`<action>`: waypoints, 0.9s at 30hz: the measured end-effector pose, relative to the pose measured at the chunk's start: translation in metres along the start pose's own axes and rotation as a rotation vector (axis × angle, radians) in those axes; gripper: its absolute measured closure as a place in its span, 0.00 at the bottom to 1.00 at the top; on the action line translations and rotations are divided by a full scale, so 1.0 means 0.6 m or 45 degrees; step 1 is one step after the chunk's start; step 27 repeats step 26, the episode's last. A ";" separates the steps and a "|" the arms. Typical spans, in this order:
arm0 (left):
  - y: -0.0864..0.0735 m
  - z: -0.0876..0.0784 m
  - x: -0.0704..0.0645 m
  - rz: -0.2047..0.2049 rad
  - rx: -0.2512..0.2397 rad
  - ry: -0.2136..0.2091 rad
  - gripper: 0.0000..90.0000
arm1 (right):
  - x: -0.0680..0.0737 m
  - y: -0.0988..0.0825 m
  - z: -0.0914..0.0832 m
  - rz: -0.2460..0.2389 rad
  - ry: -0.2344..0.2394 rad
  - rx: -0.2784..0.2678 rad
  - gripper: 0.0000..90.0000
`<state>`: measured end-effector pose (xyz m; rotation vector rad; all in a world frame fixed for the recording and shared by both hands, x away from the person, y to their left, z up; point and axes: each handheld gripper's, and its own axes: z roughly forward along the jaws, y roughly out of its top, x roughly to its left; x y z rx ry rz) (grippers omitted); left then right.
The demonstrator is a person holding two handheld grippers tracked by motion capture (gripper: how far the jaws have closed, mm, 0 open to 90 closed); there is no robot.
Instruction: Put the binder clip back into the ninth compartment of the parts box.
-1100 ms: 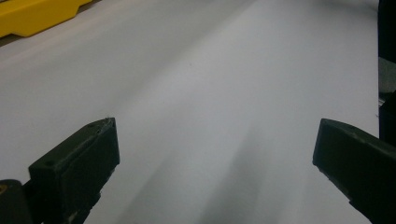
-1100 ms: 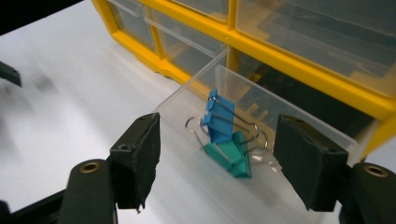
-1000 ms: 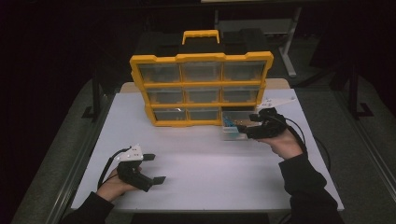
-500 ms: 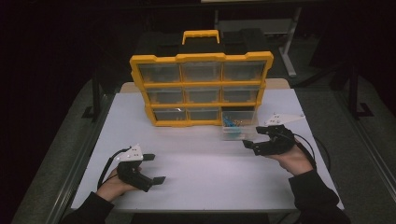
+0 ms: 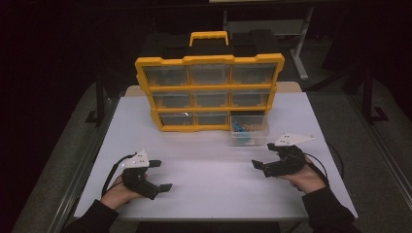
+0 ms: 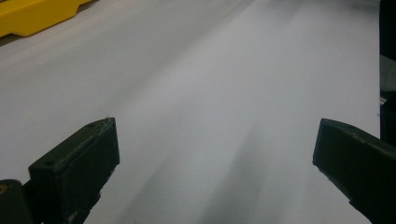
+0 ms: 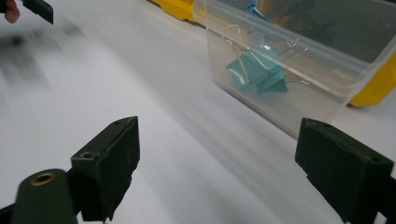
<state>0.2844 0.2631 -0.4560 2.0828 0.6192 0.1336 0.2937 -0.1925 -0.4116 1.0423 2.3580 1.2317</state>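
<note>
On the white worktop (image 5: 209, 165), I keep both spread, empty hand-held grippers, left (image 5: 156, 175) and right (image 5: 261, 163), low, approaching the clear plastic drawer (image 5: 248, 133) of teal binder clips (image 7: 257, 72) squarely.

Yellow organiser (image 5: 209, 62), clear drawer (image 7: 299, 70), teal binder clips (image 7: 256, 72), white table (image 5: 209, 174), black fingers (image 6: 74, 172)

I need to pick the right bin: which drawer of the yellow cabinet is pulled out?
The bottom-right drawer: it juts forward onto the table with blue clips inside, while the other eight sit flush in the cabinet.
</note>
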 end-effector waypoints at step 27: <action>0.000 -0.001 0.000 0.011 -0.011 0.004 0.00 | 0.011 -0.077 0.026 -0.015 0.016 0.016 0.00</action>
